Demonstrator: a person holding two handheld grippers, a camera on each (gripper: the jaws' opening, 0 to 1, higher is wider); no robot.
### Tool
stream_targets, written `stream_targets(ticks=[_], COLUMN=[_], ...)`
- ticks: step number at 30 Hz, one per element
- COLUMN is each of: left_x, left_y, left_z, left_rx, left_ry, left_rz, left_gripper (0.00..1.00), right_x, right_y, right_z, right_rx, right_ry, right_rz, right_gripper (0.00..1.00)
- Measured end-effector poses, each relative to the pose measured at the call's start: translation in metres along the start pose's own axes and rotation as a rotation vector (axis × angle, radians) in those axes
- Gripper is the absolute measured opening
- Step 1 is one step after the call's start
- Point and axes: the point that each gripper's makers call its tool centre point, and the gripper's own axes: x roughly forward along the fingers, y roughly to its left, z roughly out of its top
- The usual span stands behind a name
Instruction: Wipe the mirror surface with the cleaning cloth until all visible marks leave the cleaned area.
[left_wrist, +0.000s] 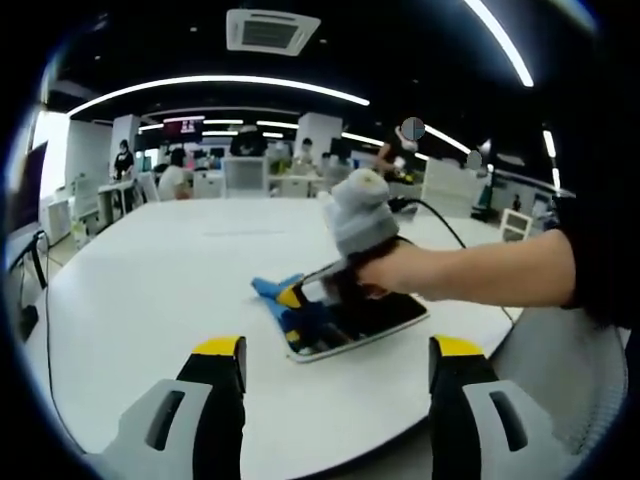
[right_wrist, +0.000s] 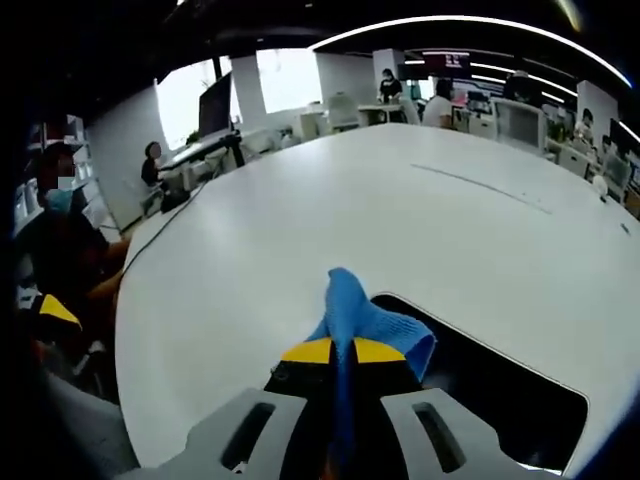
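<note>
Your right gripper (right_wrist: 339, 350) has its jaws closed tight on the blue cleaning cloth (right_wrist: 365, 318), and the cloth is down on the near end of the mirror (right_wrist: 500, 385) — so you're in the wiping step, not setting up. In the left gripper view you can see that same hand (left_wrist: 405, 270) pressing the cloth onto the mirror, which lies flat on the white table (left_wrist: 170, 290) with its white frame showing. Your left gripper (left_wrist: 335, 365) hangs back over the table edge, jaws wide apart and holding nothing. The glass reads as dark reflection, so I can't tell whether marks remain — assume most of the surface is still to do.
</note>
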Motion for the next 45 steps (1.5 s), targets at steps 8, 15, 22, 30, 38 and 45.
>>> stream_targets(ticks=[8, 15, 22, 30, 38, 45], left_x=[0.0, -0.001, -0.001, -0.001, -0.002, -0.002], left_y=[0.0, 0.0, 0.001, 0.002, 0.002, 0.003], left_z=[0.0, 0.001, 0.001, 0.0, 0.0, 0.002], left_rx=[-0.001, -0.002, -0.002, -0.002, -0.004, -0.008], left_ry=[-0.005, -0.011, -0.008, -0.002, -0.003, -0.011], left_rz=[0.001, 0.003, 0.009, 0.015, 0.017, 0.02], left_gripper=[0.74, 0.74, 0.74, 0.74, 0.74, 0.73], right_x=[0.009, 0.012, 0.016, 0.02, 0.02, 0.013], right_y=[-0.012, -0.017, -0.021, -0.028, -0.03, -0.041], right_z=[0.009, 0.013, 0.016, 0.019, 0.021, 0.017], right_rx=[0.014, 0.012, 0.01, -0.005, 0.008, -0.014], right_ry=[-0.02, -0.017, -0.02, -0.012, -0.013, 0.003], right_rz=[-0.013, -0.021, -0.036, -0.047, -0.041, -0.051], right_gripper=[0.0, 0.0, 0.0, 0.01, 0.01, 0.0])
